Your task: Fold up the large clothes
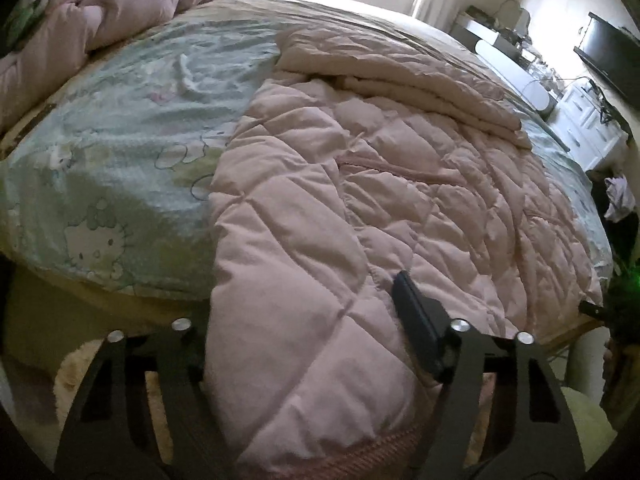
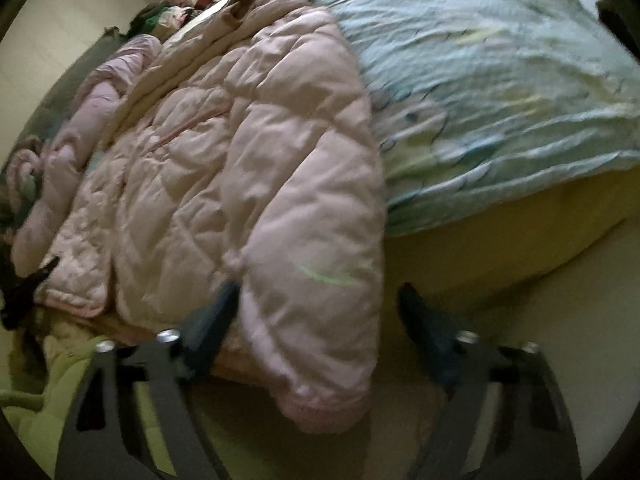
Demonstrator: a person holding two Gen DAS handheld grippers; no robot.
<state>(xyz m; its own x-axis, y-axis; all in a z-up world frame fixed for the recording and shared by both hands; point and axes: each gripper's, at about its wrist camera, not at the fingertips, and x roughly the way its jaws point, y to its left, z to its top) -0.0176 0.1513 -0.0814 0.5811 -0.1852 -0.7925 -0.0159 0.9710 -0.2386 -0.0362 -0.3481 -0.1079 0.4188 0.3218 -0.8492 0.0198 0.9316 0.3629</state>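
A large pale pink quilted puffer coat (image 1: 360, 184) lies spread on the bed, its hem hanging over the near edge. In the left wrist view my left gripper (image 1: 304, 320) stands wide around the hem; one dark finger (image 1: 416, 320) shows on the coat, the other is hidden under the fabric. In the right wrist view the coat (image 2: 240, 168) hangs over the bed edge between the jaws of my right gripper (image 2: 320, 312), which is open, with its left finger (image 2: 216, 316) against the coat and its right finger (image 2: 420, 316) clear of it.
The bed has a light green cartoon-print sheet (image 1: 120, 152). A bunched pink quilt (image 1: 100, 16) lies at the far left. White drawers (image 1: 592, 120) and a dark screen (image 1: 608, 56) stand at the right. More clothes (image 2: 172, 12) are piled at the bed's far end.
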